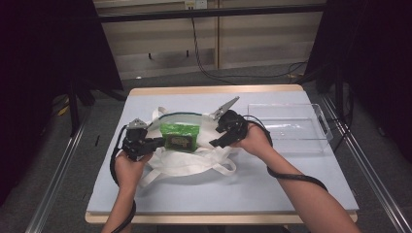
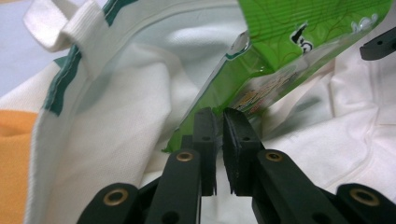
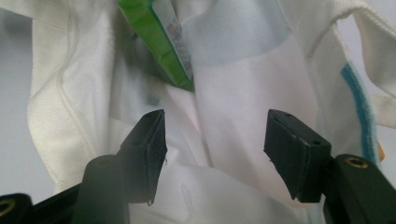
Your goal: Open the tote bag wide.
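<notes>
While left hand-held gripper (image 2: 219, 140) pinches glossy green packet (image 2: 280, 51) edge — right hand-held gripper (image 3: 212, 154) released over white bag (image 3: 233, 116).

No text can be read: the green snack packet (image 2: 299, 32) carries printed black characters and a small white label (image 3: 180, 39) (both too blurred to decipher).

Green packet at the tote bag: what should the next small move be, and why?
Probably draw the green packet a little further along through the mouth of the white tote bag. The left gripper is shut on the packet's edge, so it is already held, while the right gripper stands open over the bag's cloth. Whether the packet is going in or coming out cannot be told.
</notes>
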